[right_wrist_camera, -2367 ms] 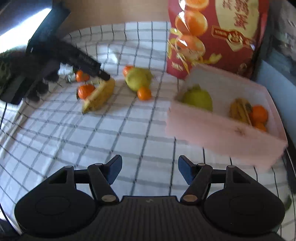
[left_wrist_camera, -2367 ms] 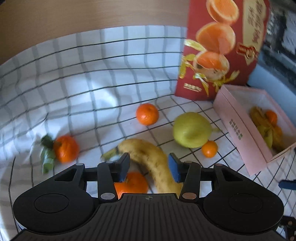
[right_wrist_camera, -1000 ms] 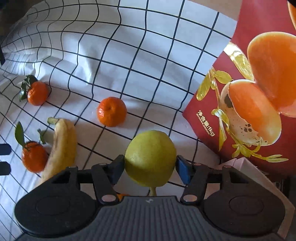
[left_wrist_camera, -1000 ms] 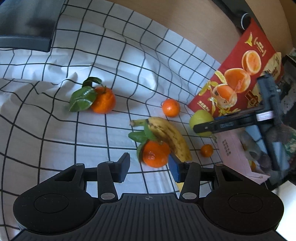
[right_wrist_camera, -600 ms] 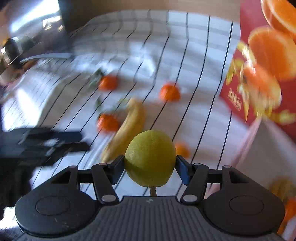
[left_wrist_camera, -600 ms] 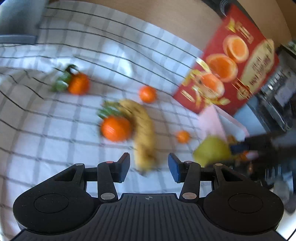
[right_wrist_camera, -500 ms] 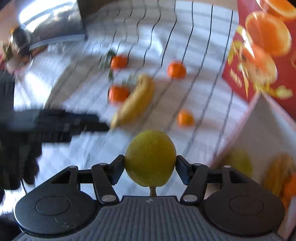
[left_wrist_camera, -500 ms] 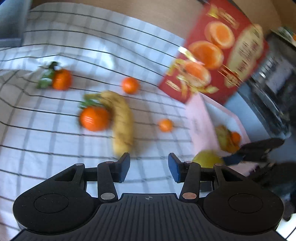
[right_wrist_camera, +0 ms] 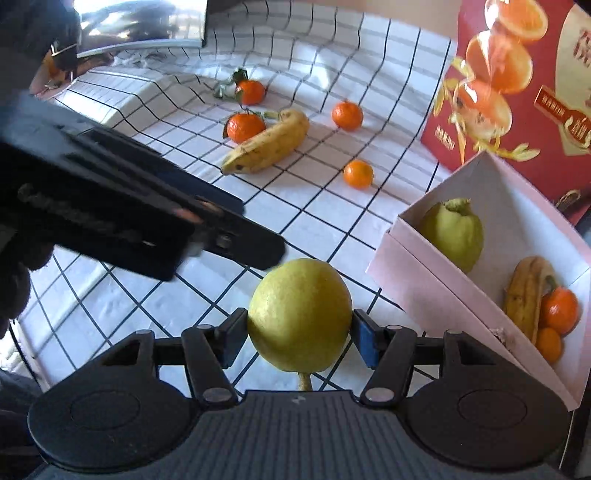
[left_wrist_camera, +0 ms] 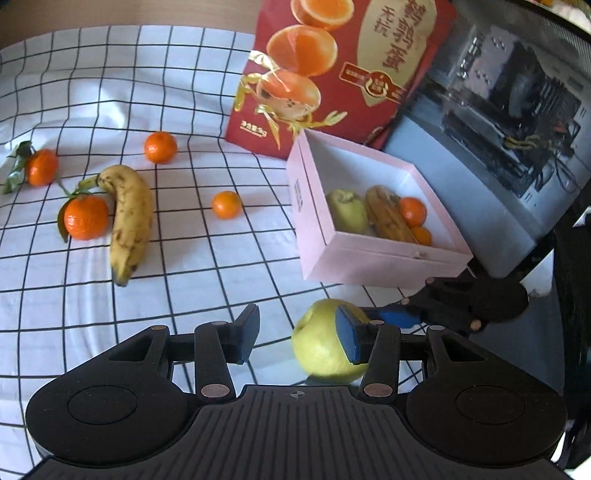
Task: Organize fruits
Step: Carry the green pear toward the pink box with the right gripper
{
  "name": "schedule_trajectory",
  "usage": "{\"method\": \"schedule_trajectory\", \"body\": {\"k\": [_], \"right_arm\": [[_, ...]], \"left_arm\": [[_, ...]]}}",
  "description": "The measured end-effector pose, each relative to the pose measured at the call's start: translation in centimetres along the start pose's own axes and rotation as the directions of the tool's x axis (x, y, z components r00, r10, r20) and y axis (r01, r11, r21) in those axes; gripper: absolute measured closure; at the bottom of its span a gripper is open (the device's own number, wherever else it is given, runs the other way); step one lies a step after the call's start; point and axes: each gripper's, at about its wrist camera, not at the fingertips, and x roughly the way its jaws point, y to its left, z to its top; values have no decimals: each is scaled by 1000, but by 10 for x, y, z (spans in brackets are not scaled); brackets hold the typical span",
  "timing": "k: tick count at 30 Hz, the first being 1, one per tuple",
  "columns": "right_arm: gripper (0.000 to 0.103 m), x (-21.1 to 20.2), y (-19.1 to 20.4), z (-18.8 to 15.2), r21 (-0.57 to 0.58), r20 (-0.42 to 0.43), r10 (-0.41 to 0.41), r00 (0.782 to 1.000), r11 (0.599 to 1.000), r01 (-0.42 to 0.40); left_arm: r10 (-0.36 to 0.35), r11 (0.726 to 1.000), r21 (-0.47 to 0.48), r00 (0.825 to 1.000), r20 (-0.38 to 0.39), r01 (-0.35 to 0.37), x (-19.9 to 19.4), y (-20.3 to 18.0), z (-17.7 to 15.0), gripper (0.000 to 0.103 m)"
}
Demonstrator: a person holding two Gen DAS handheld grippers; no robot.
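Note:
My right gripper (right_wrist_camera: 299, 332) holds a yellow-green pear-like fruit (right_wrist_camera: 300, 314) just above the cloth, in front of the pink box (right_wrist_camera: 424, 280). Its jaws are opening with the fruit still between the pads. My left gripper (left_wrist_camera: 297, 328) is open and empty; the held fruit (left_wrist_camera: 319, 343) shows just behind its right finger. The pink box (left_wrist_camera: 369, 258) holds a green fruit (left_wrist_camera: 347, 210), a brown-spotted banana (left_wrist_camera: 388, 218) and tangerines (left_wrist_camera: 412, 211). On the checked cloth lie a banana (left_wrist_camera: 129, 218), a leafy tangerine (left_wrist_camera: 85, 217) and a small orange (left_wrist_camera: 226, 204).
Two more tangerines (left_wrist_camera: 41, 167) (left_wrist_camera: 160, 147) lie farther back on the cloth. A tall red bag (left_wrist_camera: 332, 74) stands behind the box. A grey appliance (left_wrist_camera: 498, 110) fills the right side. A shiny metal object (right_wrist_camera: 140, 22) sits at the cloth's far left edge.
My right gripper carried the yellow-green fruit from beside the red bag to the front of the pink box. My left gripper swung right, away from the banana and tangerine.

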Motion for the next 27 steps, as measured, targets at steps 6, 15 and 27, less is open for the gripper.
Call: {"method": "schedule_trajectory", "body": {"k": [6,15,27], "right_arm": [[31,3,1,-35,88,67,-49,997,995,43],[55,-4,-4,-41,212,101,16,995,977,-37],[55,-17,7,-6,150,220,-6,976,988,-28]], "left_arm": [[42,999,33,999,9,-42,5,-12,0,50],[110,993,28,994,14,-110,0,-4,1,53],[169,985,-21,985,20,-169,-2,25,-1,58]]}}
